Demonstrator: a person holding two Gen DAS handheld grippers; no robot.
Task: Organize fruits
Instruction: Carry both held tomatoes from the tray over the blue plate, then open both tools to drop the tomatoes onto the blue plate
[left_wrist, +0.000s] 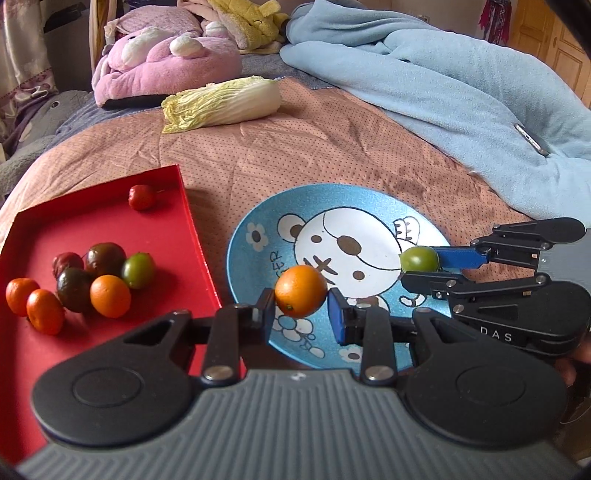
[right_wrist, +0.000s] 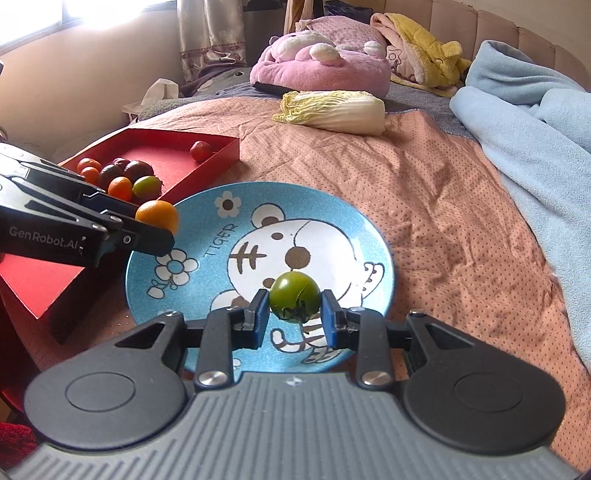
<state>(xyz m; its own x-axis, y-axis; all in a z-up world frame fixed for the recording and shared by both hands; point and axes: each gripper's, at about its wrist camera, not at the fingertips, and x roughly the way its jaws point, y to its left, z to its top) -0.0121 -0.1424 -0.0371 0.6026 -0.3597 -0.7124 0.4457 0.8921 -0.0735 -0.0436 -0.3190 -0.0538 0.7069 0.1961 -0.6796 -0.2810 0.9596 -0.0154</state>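
Left gripper (left_wrist: 301, 308) pinches an orange citrus fruit (left_wrist: 301, 291) above the near-left rim of the blue tiger plate (right_wrist: 177, 314). Right gripper (right_wrist: 294, 320) pinches a green tomato (right_wrist: 294, 302) over the plate's middle. Red tray (left_wrist: 92, 221), left of the plate, holds remaining mixed fruits. Napa cabbage (left_wrist: 221, 103) lies farther back on the bed.

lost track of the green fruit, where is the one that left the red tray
In the right wrist view the green fruit is clamped in the right claw, over the near part of the blue tiger plate.

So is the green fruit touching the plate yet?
Apart. The right wrist view shows the green fruit clamped in the right gripper, held above the plate.
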